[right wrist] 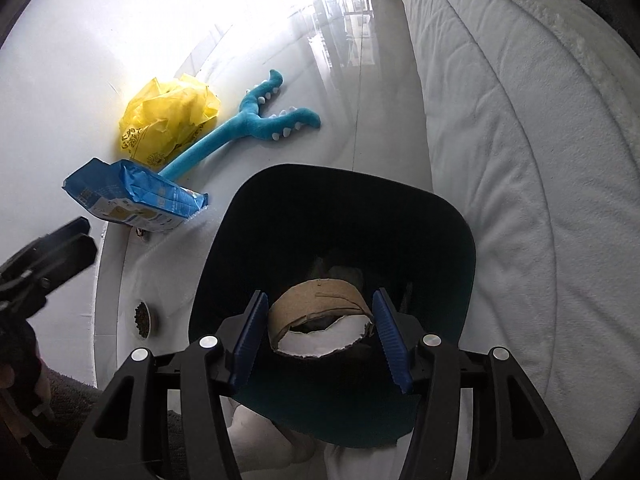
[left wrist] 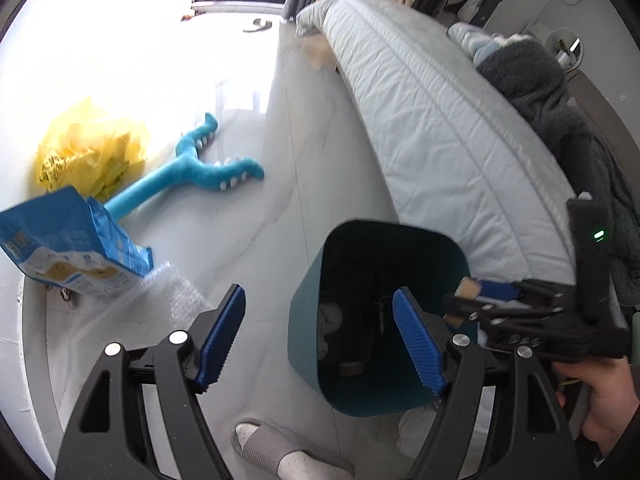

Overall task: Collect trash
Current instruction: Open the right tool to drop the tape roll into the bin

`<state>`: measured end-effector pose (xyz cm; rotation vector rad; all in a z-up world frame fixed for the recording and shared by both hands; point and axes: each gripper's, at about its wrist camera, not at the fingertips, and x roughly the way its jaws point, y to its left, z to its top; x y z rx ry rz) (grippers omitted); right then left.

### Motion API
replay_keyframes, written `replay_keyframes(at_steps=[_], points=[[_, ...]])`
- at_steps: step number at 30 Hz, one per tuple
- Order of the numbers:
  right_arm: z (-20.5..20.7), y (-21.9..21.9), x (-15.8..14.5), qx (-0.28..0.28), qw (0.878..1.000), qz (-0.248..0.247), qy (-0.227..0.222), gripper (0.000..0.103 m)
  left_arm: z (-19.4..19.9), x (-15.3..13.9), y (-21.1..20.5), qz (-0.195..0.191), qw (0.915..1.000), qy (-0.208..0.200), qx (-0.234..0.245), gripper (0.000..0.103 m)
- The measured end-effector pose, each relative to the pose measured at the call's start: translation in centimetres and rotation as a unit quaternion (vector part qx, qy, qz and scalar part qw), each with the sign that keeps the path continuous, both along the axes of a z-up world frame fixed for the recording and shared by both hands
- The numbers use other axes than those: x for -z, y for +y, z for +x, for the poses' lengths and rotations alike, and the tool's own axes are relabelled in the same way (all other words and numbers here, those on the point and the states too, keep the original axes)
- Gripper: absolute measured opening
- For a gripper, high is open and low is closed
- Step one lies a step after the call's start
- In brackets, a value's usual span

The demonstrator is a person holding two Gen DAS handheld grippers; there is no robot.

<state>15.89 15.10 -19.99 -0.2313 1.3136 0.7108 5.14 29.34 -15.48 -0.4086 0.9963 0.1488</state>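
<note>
A teal trash bin [left wrist: 304, 320] stands on the floor beside the bed; it also shows in the right wrist view [right wrist: 460, 280]. My right gripper [right wrist: 320, 332] is over the bin's mouth, its pads against a brown cardboard roll [right wrist: 320, 300] that sits between them. That gripper also shows in the left wrist view [left wrist: 472, 298]. My left gripper [left wrist: 320, 336] is open and empty at the bin's left rim. A blue snack bag [left wrist: 68, 252], a crumpled yellow plastic bag [left wrist: 92, 156] and bubble wrap [left wrist: 160, 304] lie on the floor to the left.
A blue plush toy [left wrist: 192, 168] lies on the floor by the yellow bag. The bed with a pale quilt [left wrist: 420, 120] runs along the right. A grey slipper [left wrist: 280, 452] is near the bin. A small dish of pellets [right wrist: 142, 318] sits on the floor.
</note>
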Motion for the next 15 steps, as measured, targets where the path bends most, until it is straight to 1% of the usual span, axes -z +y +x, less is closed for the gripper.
replay_keyframes(at_steps=[7, 11, 12, 13, 14, 15], points=[[-0.3, 0.6, 1.4, -0.011, 1.0, -0.022, 0.005, 0.056, -0.8, -4.0, -0.1, 0.023, 0.9974, -0.068, 0.004, 0.078], [-0.5, 0.8, 2.3, -0.014, 0.999, -0.036, 0.011, 0.057, -1.2, -5.8, 0.1, 0.023, 0.9953, -0.094, 0.001, 0.078], [-0.6, 0.8, 2.5, -0.015, 0.999, -0.04, 0.012, 0.059, -1.3, -6.3, 0.1, 0.023, 0.9947, -0.1, 0.002, 0.078], [-0.6, 0.7, 2.7, -0.016, 0.999, -0.043, 0.013, 0.065, -1.4, -6.9, 0.1, 0.024, 0.9938, -0.108, 0.002, 0.078], [-0.7, 0.7, 2.8, -0.016, 0.999, -0.044, 0.013, 0.067, -1.4, -7.3, 0.0, 0.025, 0.9933, -0.113, 0.002, 0.078], [-0.7, 0.6, 2.9, -0.016, 0.999, -0.046, 0.014, 0.068, -1.4, -7.8, -0.1, 0.026, 0.9926, -0.119, 0.003, 0.078]])
